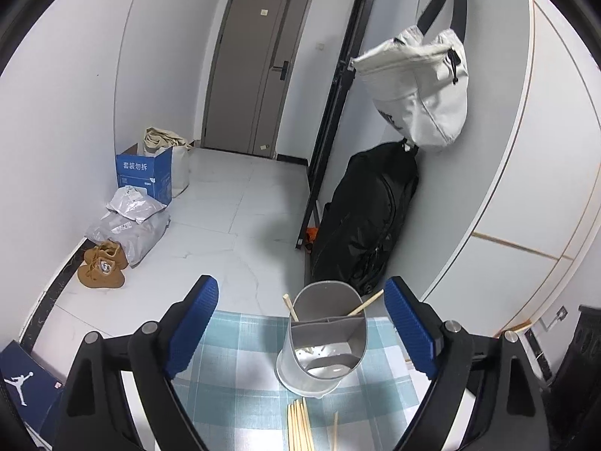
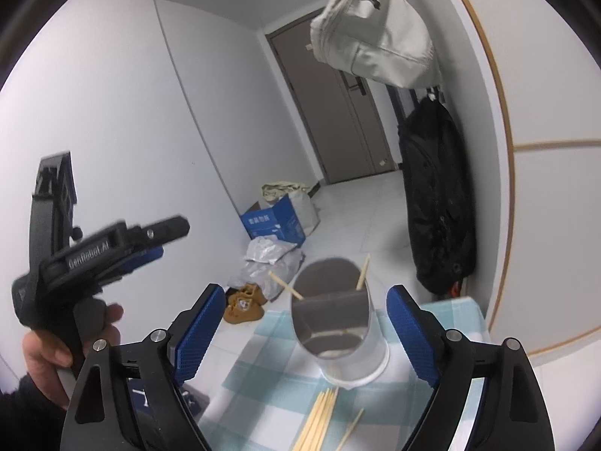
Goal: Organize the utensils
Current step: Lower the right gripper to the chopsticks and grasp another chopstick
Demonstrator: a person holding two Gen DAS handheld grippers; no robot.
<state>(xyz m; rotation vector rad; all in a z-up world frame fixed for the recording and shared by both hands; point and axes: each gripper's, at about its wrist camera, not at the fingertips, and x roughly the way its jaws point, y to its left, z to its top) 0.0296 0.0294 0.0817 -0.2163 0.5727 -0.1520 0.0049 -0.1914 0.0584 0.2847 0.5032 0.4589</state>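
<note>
A grey oval utensil holder with inner dividers stands on the blue-and-white checked cloth. Two wooden chopsticks lean out of its rear compartment. Several loose chopsticks lie on the cloth in front of it. My left gripper is open, its blue pads wide to either side of the holder, nothing between them. In the right wrist view the same holder and the loose chopsticks show. My right gripper is open too and holds nothing. The left gripper appears there at the left, held by a hand.
The table ends just beyond the holder, with white tiled floor past it. A black bag and a hanging white bag line the right wall. Brown shoes, parcels and a blue box sit by the left wall.
</note>
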